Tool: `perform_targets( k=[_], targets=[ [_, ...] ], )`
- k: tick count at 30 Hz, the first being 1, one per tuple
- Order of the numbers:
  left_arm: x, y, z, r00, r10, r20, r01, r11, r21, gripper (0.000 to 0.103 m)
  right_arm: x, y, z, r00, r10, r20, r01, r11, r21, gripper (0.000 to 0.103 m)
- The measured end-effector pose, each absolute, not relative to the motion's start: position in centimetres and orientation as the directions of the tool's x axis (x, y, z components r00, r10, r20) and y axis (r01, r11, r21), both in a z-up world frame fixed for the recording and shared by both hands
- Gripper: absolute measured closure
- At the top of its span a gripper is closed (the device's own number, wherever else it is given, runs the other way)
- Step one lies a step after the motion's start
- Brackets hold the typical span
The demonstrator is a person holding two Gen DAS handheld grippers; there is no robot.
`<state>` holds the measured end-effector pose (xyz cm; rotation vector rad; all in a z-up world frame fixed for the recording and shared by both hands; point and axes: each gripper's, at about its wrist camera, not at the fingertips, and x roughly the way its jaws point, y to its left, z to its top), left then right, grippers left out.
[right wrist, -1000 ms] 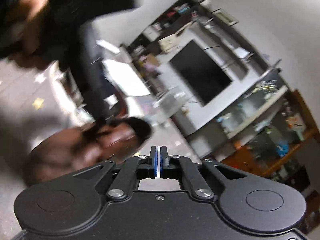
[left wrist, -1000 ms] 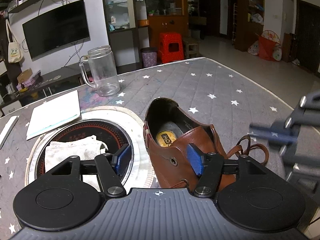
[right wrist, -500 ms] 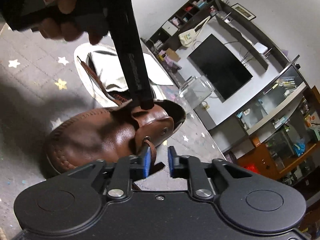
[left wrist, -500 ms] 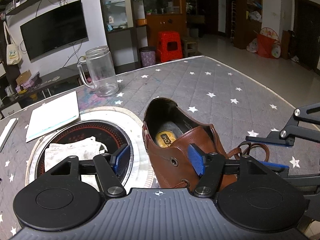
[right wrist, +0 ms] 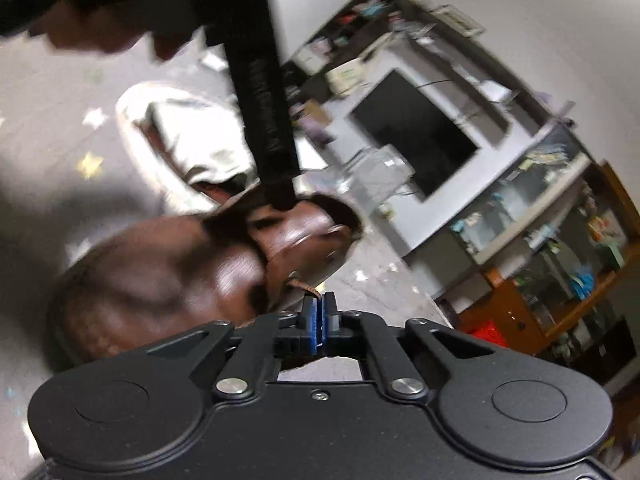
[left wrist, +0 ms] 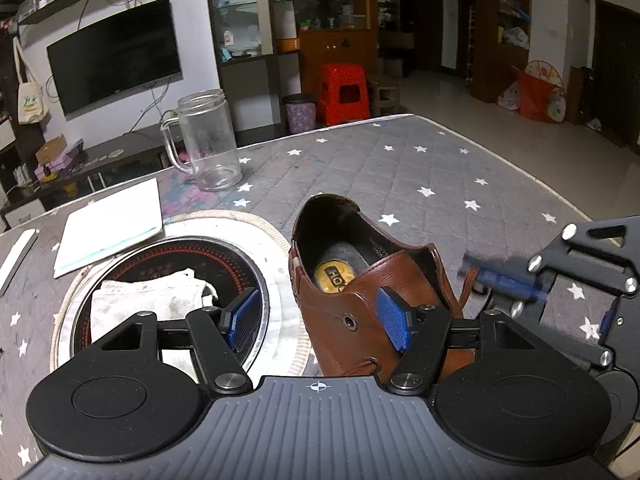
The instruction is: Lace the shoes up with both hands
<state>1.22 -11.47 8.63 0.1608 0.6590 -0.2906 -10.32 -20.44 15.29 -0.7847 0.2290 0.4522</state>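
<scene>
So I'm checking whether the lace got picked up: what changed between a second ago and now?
The right gripper opened briefly near the brown shoe, then shut on the brown lace at the shoe's side. In the left wrist view it came in from the right, closer to the shoe. The left gripper stayed open around the shoe's side; the glass jar and cloth did not move.

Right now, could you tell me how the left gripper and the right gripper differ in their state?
The left gripper stands open, one finger against the brown shoe's inner side, the other over the round cooktop; the right gripper is shut. The left clamps nothing, while the right pinches the brown lace between its pads. Both have blue pads on black fingers and work beside the same shoe.
</scene>
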Motion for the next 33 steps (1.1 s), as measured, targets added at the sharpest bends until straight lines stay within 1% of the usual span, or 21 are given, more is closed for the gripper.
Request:
perform_targets(
  k=[1, 2, 5, 6, 9, 11, 13, 16, 19, 22, 25, 29, 31, 32, 33],
  targets=[
    [1.2, -11.4, 8.6, 0.753, -0.212, -0.623, 0.311, 0.949, 0.053, 0.037, -10.5, -20.4, 15.3, 0.901, 0.295, -0.317, -0.433, 0.647, -0.628, 0.101],
    [1.1, -11.3, 8.7, 0.755, -0.207, -0.622, 0.307, 0.950, 0.057, 0.037, -10.7, -20.2, 15.3, 0.936, 0.260, -0.236, -0.351, 0.685, -0.638, 0.101],
    [0.9, -11.1, 8.9, 0.762, -0.191, -0.619, 0.297, 0.952, 0.073, 0.037, -10.6, -20.4, 16.2, 0.960, 0.221, -0.172, -0.280, 0.761, -0.585, 0.101],
    [0.9, -11.0, 8.9, 0.764, -0.187, -0.618, 0.294, 0.953, 0.075, 0.037, -10.6, -20.5, 16.4, 0.961, 0.220, -0.166, -0.276, 0.766, -0.581, 0.101],
    [0.8, -10.7, 8.7, 0.764, -0.188, -0.617, 0.289, 0.955, 0.067, 0.037, -10.7, -20.4, 17.5, 0.971, 0.214, -0.109, -0.236, 0.758, -0.608, 0.101],
    [0.7, -10.7, 8.8, 0.767, -0.186, -0.614, 0.286, 0.956, 0.067, 0.037, -10.8, -20.5, 19.1, 0.978, 0.207, -0.042, -0.185, 0.747, -0.638, 0.101],
    [0.6, -10.7, 8.9, 0.766, -0.187, -0.615, 0.286, 0.956, 0.065, 0.037, -10.4, -20.8, 20.1, 0.978, 0.205, -0.024, -0.173, 0.751, -0.638, 0.101],
    [0.6, -10.7, 8.9, 0.768, -0.186, -0.613, 0.285, 0.956, 0.067, 0.037, -10.2, -21.3, 23.0, 0.977, 0.208, 0.045, -0.129, 0.748, -0.651, 0.101],
    [0.1, -11.0, 9.0, 0.768, -0.189, -0.612, 0.287, 0.956, 0.064, 0.037, -9.9, -22.0, 25.3, 0.970, 0.225, 0.087, -0.114, 0.747, -0.655, 0.101],
    [0.0, -11.1, 9.0, 0.769, -0.189, -0.611, 0.285, 0.957, 0.062, 0.037, -9.9, -22.2, 27.3, 0.961, 0.227, 0.160, -0.060, 0.732, -0.679, 0.101],
    [0.0, -11.1, 9.0, 0.768, -0.191, -0.611, 0.285, 0.957, 0.059, 0.037, -10.2, -22.3, 29.5, 0.946, 0.212, 0.244, 0.012, 0.732, -0.682, 0.101],
    [0.0, -11.2, 9.1, 0.768, -0.193, -0.610, 0.285, 0.957, 0.055, 0.035, -9.9, -23.0, 32.6, 0.923, 0.191, 0.334, 0.098, 0.722, -0.684, 0.101],
    [0.1, -11.1, 9.1, 0.769, -0.194, -0.609, 0.284, 0.957, 0.053, 0.035, -9.7, -23.6, 33.9, 0.914, 0.182, 0.363, 0.126, 0.722, -0.680, 0.101],
    [0.2, -11.1, 9.1, 0.769, -0.195, -0.609, 0.284, 0.957, 0.053, 0.035, -9.6, -23.7, 34.2, 0.915, 0.183, 0.360, 0.123, 0.723, -0.680, 0.101],
    [0.2, -11.1, 9.1, 0.769, -0.195, -0.608, 0.284, 0.957, 0.052, 0.035, -9.2, -23.9, 34.9, 0.923, 0.189, 0.335, 0.100, 0.723, -0.684, 0.101]
  ],
)
